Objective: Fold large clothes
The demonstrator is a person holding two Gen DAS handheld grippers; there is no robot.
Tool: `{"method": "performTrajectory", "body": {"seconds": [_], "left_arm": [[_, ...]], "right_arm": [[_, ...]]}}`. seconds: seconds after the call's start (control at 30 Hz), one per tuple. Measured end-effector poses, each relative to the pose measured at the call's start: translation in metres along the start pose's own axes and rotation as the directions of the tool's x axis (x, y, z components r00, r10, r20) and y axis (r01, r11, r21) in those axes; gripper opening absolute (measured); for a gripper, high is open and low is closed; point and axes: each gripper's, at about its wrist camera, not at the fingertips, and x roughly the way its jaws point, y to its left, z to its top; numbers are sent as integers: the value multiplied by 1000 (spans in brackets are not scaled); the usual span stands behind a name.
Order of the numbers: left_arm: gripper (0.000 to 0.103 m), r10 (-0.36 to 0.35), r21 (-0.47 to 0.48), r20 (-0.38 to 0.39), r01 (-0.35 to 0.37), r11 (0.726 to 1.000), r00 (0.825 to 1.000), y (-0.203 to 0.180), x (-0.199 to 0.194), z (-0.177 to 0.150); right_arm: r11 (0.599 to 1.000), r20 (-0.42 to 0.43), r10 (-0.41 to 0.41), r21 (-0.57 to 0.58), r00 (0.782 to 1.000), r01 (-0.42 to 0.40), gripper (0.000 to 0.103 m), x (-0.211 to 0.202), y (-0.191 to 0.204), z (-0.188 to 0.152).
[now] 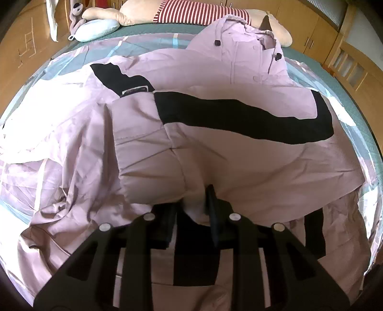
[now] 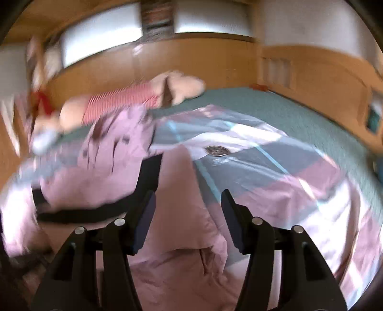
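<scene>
A fold of the pink jacket (image 1: 215, 148) is pinched by the left gripper (image 1: 195, 203), the right gripper (image 2: 188, 213) is held spread above its fabric, the jacket is laid on the bed (image 2: 275, 112), plush (image 1: 191, 12) beyond.

Left black two-finger gripper (image 1: 195, 203): jaws drawn close together, pinching a fold of pink fabric (image 1: 196, 205) between the fingertips; left finger largely hidden behind the fabric. Right black two-finger gripper (image 2: 188, 203): jaws spread wide apart, dark-blue pads (image 2: 144, 222) facing each other, nothing between them. Right view motion-blurred.
</scene>
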Motion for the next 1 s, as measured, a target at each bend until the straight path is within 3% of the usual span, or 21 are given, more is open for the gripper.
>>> {"method": "performTrajectory", "body": {"seconds": [0.1,0.2,0.37,0.53,0.7,0.8,0.87,0.9,0.97,1.0], "left_arm": [[24,2,0,1,-2,1000,1000,1,0,-2],[27,-2,-10,-6,2,1000,1000,2,2,-3],[28,-16,-32,-14,15,999,1000,6,3,-2],[28,-12,-20,29,13,1000,1000,4,-10,1],[29,4,-10,0,-4,1000,1000,3,-3,-1],[29,-6,-32,-24,5,999,1000,6,3,-2],[31,-13,-38,-30,12,999,999,8,2,-2],[34,-14,-38,-35,13,999,999,8,3,-2],[34,-18,-44,-37,17,999,999,10,6,-3],[34,-20,-49,-39,18,999,999,10,6,-4]], "right_arm": [[997,-140,73,-10,987,-75,44,38,7,-12],[997,-265,2,-71,964,-22,43,70,16,-27],[994,-291,-32,-107,956,0,44,77,26,-33],[994,-294,-32,-113,955,-1,46,83,25,-33],[992,-280,-16,-127,960,-20,60,77,30,-33],[991,-183,47,-117,982,-69,62,57,33,-25],[989,-100,53,-133,994,-66,85,45,37,-19],[988,-89,44,-142,995,-56,91,45,39,-19],[987,-131,13,-156,991,-33,92,56,39,-22],[989,-213,-6,-145,977,-25,92,73,37,-27]]}}
